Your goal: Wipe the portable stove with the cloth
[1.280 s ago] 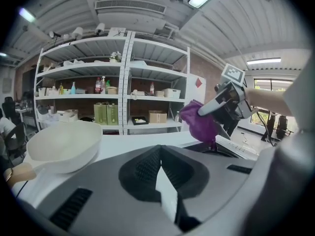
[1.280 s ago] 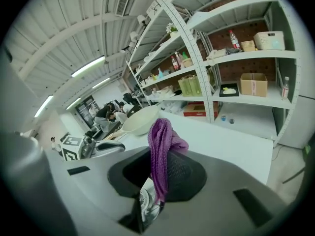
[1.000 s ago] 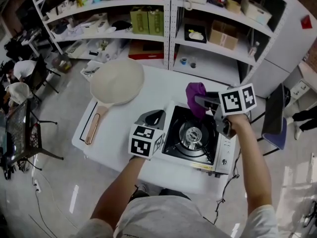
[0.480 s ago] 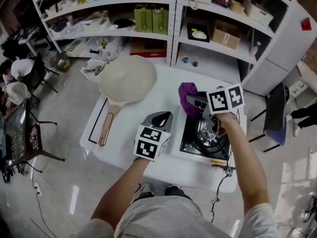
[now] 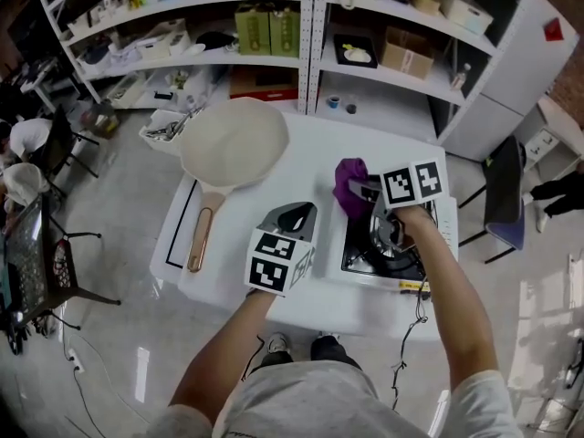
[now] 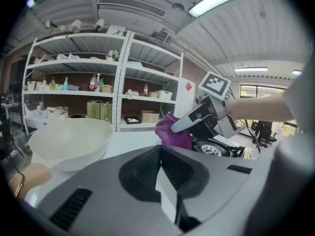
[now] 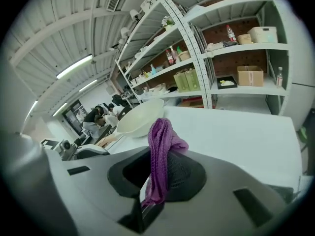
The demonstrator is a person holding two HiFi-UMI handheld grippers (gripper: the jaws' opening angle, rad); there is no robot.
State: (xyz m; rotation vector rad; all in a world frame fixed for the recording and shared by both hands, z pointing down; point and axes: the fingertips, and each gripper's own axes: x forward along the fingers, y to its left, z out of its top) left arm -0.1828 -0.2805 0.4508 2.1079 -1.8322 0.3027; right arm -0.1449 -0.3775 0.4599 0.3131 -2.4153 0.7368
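The portable stove (image 5: 388, 254) sits at the right end of the white table (image 5: 301, 167), black top and round burner partly hidden by my right arm. My right gripper (image 5: 358, 190) is shut on a purple cloth (image 5: 349, 182), held at the stove's back left corner. The cloth (image 7: 162, 146) bunches up out of the closed jaws in the right gripper view. My left gripper (image 5: 294, 215) hovers left of the stove, shut with nothing in it. From the left gripper view I see the cloth (image 6: 172, 134) and the stove's burner (image 6: 216, 149) beyond it.
A large cream frying pan (image 5: 233, 144) with a wooden handle (image 5: 199, 240) lies on the table's left half. Metal shelving (image 5: 310, 26) with boxes stands behind the table. A cable (image 5: 415, 322) hangs off the front right. People sit at the far left.
My right gripper has carried the purple cloth leftward, from above the stove's back to its back left corner. The left gripper has stayed beside the stove. The head camera shifted.
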